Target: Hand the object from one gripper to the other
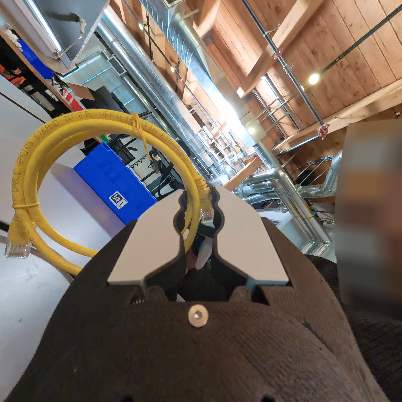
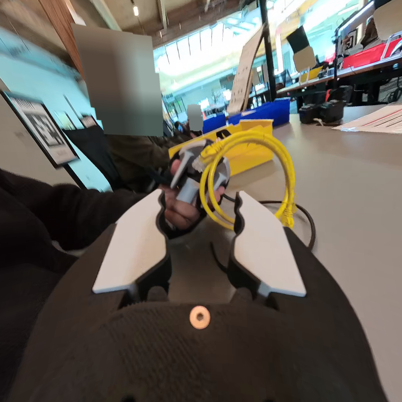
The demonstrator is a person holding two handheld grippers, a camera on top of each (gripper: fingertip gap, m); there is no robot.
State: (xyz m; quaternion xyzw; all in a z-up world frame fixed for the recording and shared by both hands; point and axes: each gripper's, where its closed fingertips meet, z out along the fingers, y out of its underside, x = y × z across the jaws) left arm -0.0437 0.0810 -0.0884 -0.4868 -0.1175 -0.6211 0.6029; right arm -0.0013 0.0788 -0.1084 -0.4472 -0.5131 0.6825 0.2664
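A coiled yellow network cable [image 1: 32, 156], tied with thin yellow ties and with clear plugs at both ends, is held up in the air. My left gripper [image 1: 199, 203] is shut on two strands of the coil, next to one plug. In the right wrist view the left gripper [image 2: 193, 167], held by a hand, carries the cable [image 2: 288, 169] just ahead. My right gripper [image 2: 199, 195] is open and empty. The lower arc of the coil hangs between its fingertips, close to the right finger [image 2: 256, 228]; I cannot tell whether it touches.
A grey table [image 2: 348, 195] lies below, with a yellow box [image 2: 250, 152], blue bins [image 2: 261, 115], a black cord [image 2: 310, 224] and papers [image 2: 374, 121] on it. A blue bin [image 1: 113, 185] shows behind the coil. A person in dark clothing [image 2: 54, 217] is at the left. Tip to tip, the grippers are about 5 centimetres apart.
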